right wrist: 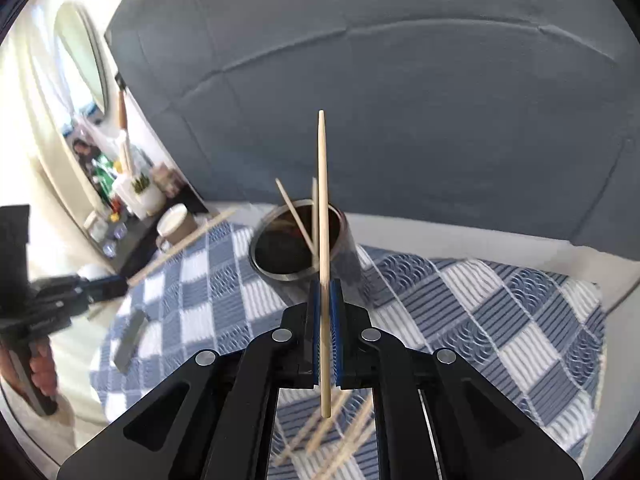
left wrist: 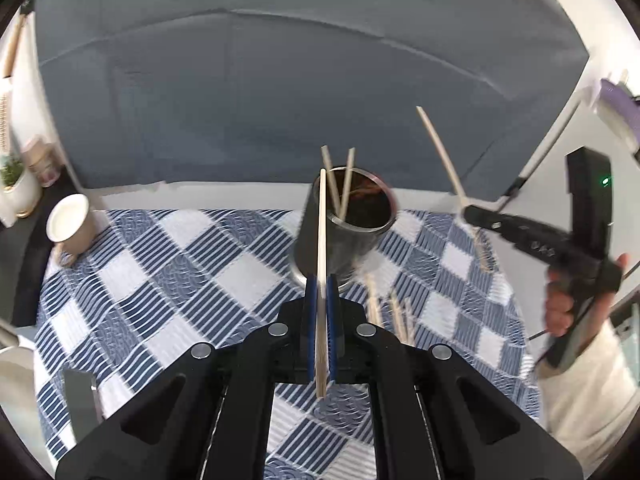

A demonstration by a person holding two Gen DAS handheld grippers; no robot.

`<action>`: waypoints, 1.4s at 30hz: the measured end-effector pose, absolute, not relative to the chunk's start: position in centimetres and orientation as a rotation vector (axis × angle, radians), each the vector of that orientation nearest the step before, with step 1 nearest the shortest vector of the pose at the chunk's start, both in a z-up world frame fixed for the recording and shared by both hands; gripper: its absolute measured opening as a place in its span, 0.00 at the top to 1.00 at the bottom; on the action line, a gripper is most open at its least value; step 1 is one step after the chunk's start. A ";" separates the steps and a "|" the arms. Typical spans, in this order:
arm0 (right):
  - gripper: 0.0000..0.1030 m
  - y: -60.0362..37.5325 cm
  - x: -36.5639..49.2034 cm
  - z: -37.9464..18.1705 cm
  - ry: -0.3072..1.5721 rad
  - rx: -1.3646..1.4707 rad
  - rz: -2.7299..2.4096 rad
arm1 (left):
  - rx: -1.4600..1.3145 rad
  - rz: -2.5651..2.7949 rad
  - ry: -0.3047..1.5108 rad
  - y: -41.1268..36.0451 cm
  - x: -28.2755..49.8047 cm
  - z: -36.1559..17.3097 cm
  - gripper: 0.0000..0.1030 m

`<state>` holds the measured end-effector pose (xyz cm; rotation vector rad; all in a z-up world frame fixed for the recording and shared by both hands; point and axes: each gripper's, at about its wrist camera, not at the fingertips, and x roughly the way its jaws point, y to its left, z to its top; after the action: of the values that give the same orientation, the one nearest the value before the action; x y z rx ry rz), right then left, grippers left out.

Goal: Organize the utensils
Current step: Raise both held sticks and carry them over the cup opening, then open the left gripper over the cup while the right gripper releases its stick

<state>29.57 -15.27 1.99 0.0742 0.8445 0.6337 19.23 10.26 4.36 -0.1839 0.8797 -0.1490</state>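
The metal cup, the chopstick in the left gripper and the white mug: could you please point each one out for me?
metal cup (left wrist: 340, 244): left wrist view, on its dark outer wall.
chopstick in the left gripper (left wrist: 322, 232): left wrist view, mid-shaft above the pads.
white mug (left wrist: 68, 218): left wrist view, on its pale inside, near the rim.

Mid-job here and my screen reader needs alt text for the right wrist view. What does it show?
The right hand-held gripper is shut on a wooden chopstick, held nearly upright. Behind it a metal holder with two chopsticks inside stands on a blue checked cloth. At left, the left hand-held gripper holds another chopstick.
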 end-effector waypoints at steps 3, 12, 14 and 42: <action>0.95 -14.8 30.4 2.2 0.829 0.096 0.640 | -0.206 -0.205 0.897 9.7 20.7 4.5 0.95; 0.95 -12.3 34.3 1.9 0.757 0.147 0.656 | -0.101 -0.239 1.037 8.3 23.4 4.5 0.95; 0.95 -11.5 35.2 1.1 0.755 0.142 0.660 | -0.098 -0.263 1.071 8.1 24.0 4.5 0.95; 0.95 -8.8 36.0 -5.4 0.674 -0.015 0.743 | 0.160 -0.232 1.403 5.3 36.0 1.7 0.95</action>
<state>35.97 -8.80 -5.44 -0.0146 0.6741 0.7428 36.01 5.31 1.65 0.1605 1.4032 -0.2324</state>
